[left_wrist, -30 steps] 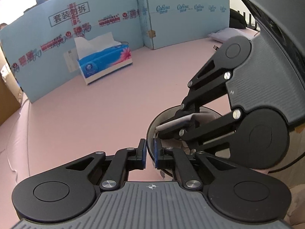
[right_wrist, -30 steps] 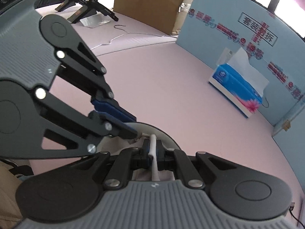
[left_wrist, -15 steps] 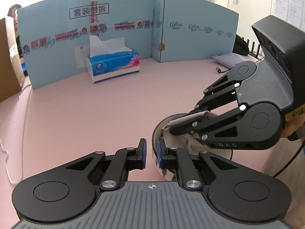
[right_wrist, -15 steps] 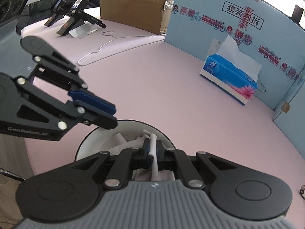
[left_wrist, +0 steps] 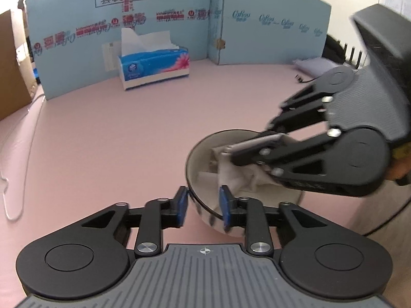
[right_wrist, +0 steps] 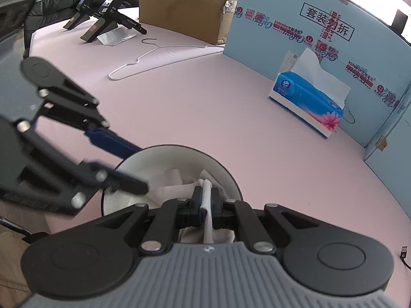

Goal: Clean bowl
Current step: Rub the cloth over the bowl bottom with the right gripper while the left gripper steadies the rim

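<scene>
A dark-rimmed bowl (left_wrist: 205,141) with a white inside sits on the pink table near its front edge; it also shows in the right wrist view (right_wrist: 179,156). My left gripper (left_wrist: 202,206) is open, its blue pads either side of the bowl's near rim without clamping it. My right gripper (right_wrist: 205,201) is shut on a crumpled white tissue (right_wrist: 205,192) and presses it inside the bowl; the tissue also shows in the left wrist view (left_wrist: 239,174).
A blue tissue box (left_wrist: 154,68) stands at the back against a blue cardboard screen (left_wrist: 179,7). A white wire hanger (right_wrist: 143,61), a brown carton (right_wrist: 185,2) and spare grippers (right_wrist: 108,20) lie at the far left.
My left gripper has opened off the bowl's rim, and the bowl has settled onto the table. My right gripper stays shut on the tissue inside the bowl.
</scene>
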Motion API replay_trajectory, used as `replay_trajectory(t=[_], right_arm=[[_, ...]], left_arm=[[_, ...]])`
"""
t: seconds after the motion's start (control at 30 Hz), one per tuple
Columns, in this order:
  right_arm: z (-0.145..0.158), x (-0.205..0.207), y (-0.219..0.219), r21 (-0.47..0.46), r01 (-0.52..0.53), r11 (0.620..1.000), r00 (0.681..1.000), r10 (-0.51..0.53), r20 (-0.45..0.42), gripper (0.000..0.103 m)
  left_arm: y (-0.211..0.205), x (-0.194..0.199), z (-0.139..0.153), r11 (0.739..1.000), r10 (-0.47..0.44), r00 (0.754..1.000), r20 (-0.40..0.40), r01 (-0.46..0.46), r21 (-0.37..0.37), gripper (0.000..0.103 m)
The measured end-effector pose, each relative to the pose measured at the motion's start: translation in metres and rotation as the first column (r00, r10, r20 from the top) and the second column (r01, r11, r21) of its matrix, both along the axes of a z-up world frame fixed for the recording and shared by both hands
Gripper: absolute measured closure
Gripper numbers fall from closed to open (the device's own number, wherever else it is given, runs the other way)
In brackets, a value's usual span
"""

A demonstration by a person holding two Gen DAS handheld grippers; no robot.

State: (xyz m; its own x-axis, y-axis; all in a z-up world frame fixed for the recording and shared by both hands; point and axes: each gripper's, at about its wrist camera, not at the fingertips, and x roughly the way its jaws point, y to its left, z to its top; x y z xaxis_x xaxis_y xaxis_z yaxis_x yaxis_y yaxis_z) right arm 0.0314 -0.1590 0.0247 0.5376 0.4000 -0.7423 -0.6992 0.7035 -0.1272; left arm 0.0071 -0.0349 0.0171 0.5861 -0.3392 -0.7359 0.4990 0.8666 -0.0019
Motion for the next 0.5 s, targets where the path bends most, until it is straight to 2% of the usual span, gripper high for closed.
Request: replay_trajectory(t=[0.2, 0.33, 0.5], right_arm=[[-0.001, -0.009, -0.008, -0.002, 0.006, 1.0, 1.0, -0.006, -0.015, 0.098], [0.002, -0.014, -0.006, 0.0, -0.017, 1.0, 1.0, 0.017, -0.025, 0.098], [-0.002, -0.009, 0.002, -0.071, -0.025, 0.997, 1.0, 0.024, -0.015, 0.099]], left_arm=[[-0.009, 0.019, 0.001, 0.993, -0.062, 0.998, -0.003, 0.062, 0.097, 0.09], [-0.008, 0.032, 0.002, 0.992, -0.075, 0.997, -0.015, 0.076, 0.103, 0.092], [-0.006, 0.029, 0.0, 0.993, -0.084, 0.996, -0.01, 0.084, 0.079, 0.093]])
